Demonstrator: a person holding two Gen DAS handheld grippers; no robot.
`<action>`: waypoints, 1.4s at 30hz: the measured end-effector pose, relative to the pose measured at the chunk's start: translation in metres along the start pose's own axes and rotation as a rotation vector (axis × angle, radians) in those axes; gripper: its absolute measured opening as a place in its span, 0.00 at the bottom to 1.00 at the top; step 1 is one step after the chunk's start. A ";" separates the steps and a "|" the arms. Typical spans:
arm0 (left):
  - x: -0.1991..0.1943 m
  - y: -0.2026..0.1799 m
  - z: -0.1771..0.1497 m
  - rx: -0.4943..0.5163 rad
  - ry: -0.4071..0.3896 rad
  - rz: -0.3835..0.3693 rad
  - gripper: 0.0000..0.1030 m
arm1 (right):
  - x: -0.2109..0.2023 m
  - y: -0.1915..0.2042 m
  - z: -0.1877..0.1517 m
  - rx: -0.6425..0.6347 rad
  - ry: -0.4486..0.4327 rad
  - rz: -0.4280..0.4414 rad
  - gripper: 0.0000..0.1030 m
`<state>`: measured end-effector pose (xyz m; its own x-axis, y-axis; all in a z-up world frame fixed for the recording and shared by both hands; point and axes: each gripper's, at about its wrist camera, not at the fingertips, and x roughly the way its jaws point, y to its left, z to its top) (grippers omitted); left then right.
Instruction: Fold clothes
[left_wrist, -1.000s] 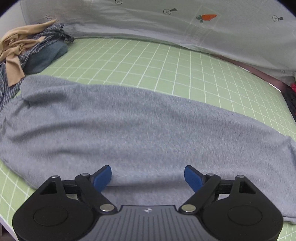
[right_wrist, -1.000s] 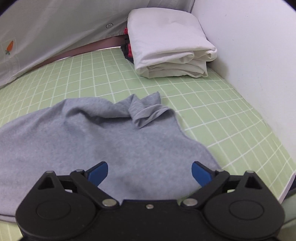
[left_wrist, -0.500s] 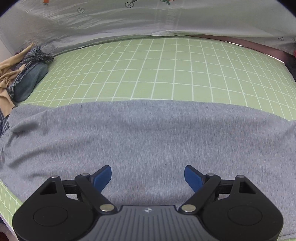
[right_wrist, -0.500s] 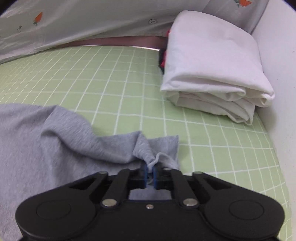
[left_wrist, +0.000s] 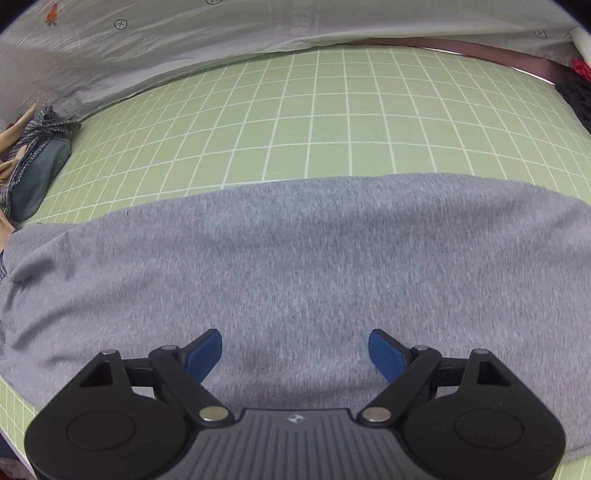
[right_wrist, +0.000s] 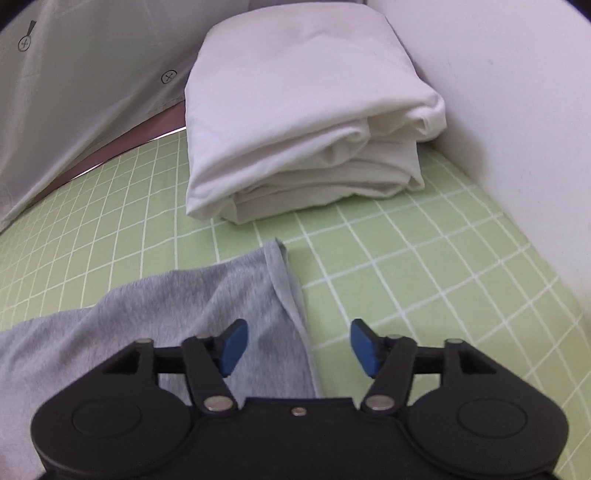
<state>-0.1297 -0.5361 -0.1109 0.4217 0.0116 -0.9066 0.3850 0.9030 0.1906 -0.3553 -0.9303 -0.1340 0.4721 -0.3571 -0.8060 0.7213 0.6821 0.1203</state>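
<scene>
A grey knit garment (left_wrist: 288, 258) lies spread flat across the green grid mat (left_wrist: 332, 122). My left gripper (left_wrist: 295, 352) hovers open over its near middle, with nothing between the blue pads. In the right wrist view, one end of the grey garment (right_wrist: 221, 295) lies pulled out flat toward the right, its hemmed edge running along the mat (right_wrist: 424, 277). My right gripper (right_wrist: 299, 347) stands open above that edge; the left pad is over the cloth, the right pad over bare mat.
A folded white cloth stack (right_wrist: 303, 122) sits against the white wall (right_wrist: 517, 110) just beyond the garment's end. A heap of unfolded clothes (left_wrist: 29, 158) lies at the far left. A pale printed sheet (left_wrist: 184, 44) borders the mat's far side.
My right gripper, shut on the bunched sleeve half a second ago, has let go and now stands open; the sleeve lies straightened flat. The left view shifted slightly, gripper still open.
</scene>
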 end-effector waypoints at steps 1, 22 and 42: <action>-0.001 0.000 0.000 0.002 -0.001 -0.003 0.84 | -0.002 0.000 -0.005 0.012 0.009 0.009 0.72; -0.041 0.071 -0.054 -0.208 -0.119 -0.028 0.84 | -0.047 -0.008 -0.063 -0.085 0.015 -0.070 0.07; -0.029 0.283 -0.119 -0.665 -0.084 0.000 0.87 | -0.094 0.118 -0.091 -0.062 -0.073 -0.138 0.95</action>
<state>-0.1305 -0.2298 -0.0749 0.4944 0.0028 -0.8692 -0.1915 0.9758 -0.1058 -0.3604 -0.7581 -0.0964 0.4077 -0.4945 -0.7676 0.7504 0.6605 -0.0270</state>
